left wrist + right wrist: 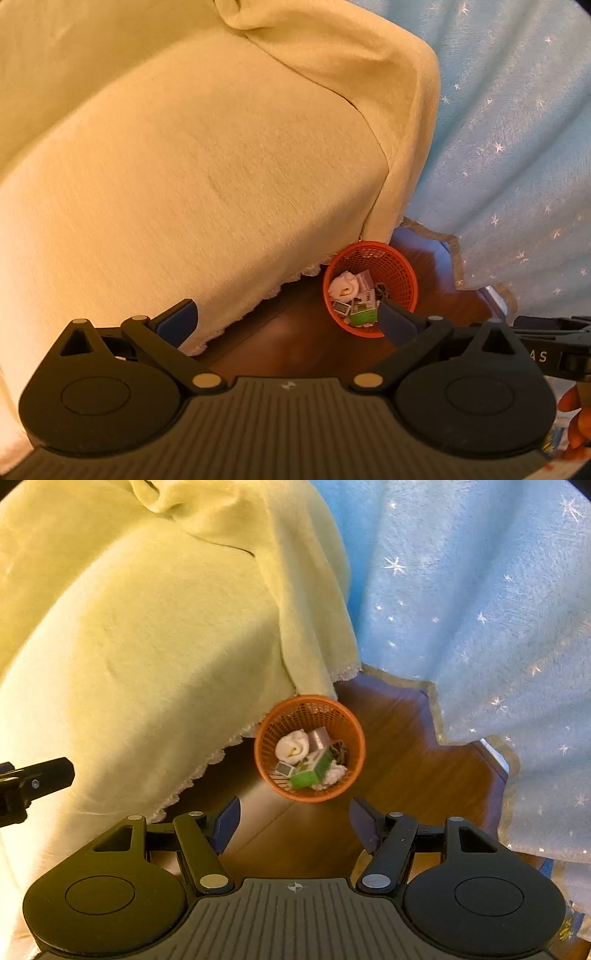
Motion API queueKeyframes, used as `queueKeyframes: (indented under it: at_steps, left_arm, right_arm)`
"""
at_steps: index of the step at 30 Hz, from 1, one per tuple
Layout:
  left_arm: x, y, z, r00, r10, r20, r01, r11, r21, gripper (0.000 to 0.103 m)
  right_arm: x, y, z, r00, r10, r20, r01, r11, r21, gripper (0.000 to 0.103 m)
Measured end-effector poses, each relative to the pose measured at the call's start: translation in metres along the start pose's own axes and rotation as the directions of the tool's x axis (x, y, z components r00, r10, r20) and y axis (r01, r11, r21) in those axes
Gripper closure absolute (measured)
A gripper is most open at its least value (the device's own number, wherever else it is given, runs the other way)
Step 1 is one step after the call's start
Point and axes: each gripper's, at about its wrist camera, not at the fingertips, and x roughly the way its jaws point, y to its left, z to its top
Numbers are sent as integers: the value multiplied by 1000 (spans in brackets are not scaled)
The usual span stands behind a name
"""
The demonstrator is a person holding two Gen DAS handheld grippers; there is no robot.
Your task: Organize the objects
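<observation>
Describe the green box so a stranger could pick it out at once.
Find the orange mesh basket on the wooden floor, at the corner of the yellow blanket. Among the litter inside lies the green box, beside a white crumpled wad. It is the only green thing there.

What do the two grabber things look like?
The left gripper and the right gripper look the same. Each has a grey ribbed base with a tiny crosshair mark, two round black discs, black link arms with silvery pins, and dark blue finger pads. Beside the left one a black bar shows white letters "AS".
</observation>
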Motion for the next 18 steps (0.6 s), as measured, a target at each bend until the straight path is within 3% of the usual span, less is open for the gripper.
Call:
queueKeyframes:
  at_steps: [9,18]
  left_arm:
    - [-4,11,9,999,-9,-50,9,1000,-1,1]
    - [-8,20,18,999,14,-43,-13,1000,18,1]
  right_arm:
    - [-1,12,3,1000,-4,-8,4,1000,6,40]
    - [-3,20,14,1000,-12,-7,12,1000,7,40]
